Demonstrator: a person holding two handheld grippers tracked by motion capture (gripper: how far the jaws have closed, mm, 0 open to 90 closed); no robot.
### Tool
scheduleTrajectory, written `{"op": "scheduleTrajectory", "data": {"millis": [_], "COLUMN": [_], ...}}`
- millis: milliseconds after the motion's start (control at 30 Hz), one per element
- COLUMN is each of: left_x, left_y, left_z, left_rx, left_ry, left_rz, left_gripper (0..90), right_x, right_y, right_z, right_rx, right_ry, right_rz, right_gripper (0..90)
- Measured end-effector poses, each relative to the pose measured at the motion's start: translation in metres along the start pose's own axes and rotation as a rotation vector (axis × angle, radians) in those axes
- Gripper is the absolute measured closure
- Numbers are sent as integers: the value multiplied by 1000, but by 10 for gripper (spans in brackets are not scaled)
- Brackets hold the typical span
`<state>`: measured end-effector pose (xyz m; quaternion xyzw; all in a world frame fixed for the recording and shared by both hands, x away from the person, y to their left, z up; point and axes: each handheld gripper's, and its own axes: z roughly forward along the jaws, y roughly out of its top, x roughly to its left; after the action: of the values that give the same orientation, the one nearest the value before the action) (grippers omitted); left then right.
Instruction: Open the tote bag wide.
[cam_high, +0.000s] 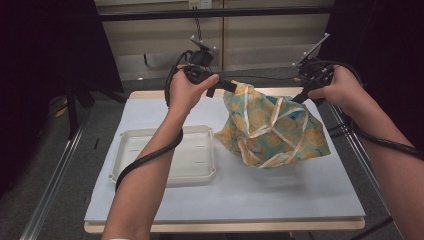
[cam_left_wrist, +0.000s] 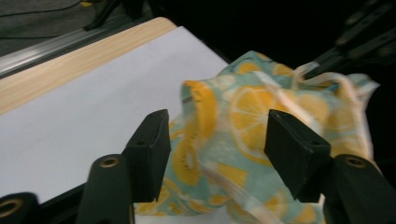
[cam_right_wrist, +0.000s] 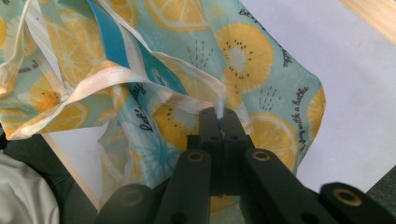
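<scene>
A teal cloth bag (cam_high: 270, 130) printed with yellow citrus slices and edged with cream straps hangs partly lifted over the right half of the table, its lower part resting on the mat. My right gripper (cam_high: 299, 97) is shut on the bag's cream rim (cam_right_wrist: 219, 109) at its upper right. My left gripper (cam_high: 231, 86) is at the bag's upper left corner. Its jaws stand apart, and the bag's fabric (cam_left_wrist: 243, 107) lies just beyond them without either pad pressing on it.
A shallow white tray (cam_high: 197, 155) lies on the pale mat (cam_high: 280, 190) to the left of the bag, under my left forearm. The wooden table edge (cam_high: 225, 226) runs along the front. Metal rails (cam_high: 55, 180) flank the table, with dark curtains on both sides.
</scene>
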<state>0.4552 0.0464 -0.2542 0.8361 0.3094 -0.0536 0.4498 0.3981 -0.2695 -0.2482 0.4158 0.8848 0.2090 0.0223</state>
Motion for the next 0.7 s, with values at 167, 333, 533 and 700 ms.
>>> {"op": "scheduleTrajectory", "data": {"millis": [167,333,533,700], "left_x": [-15,-21,-24,-29], "left_y": [0,-2,2,11], "left_z": [-5,8,19,13], "left_rx": [12,45,97,112], "left_ry": [-17,-68,-52,-64], "left_rz": [49,97,77,47], "left_gripper": [364,396,670,864], "right_x": [0,2,1,0], "right_y": [-1,0,-1,-3], "right_z": [3,4,5,5], "right_rx": [4,10,12,9], "right_ry": [-1,1,4,10], "right_rz": [-4,-3,-1,-6], "right_gripper": [900,900,900,900]}}
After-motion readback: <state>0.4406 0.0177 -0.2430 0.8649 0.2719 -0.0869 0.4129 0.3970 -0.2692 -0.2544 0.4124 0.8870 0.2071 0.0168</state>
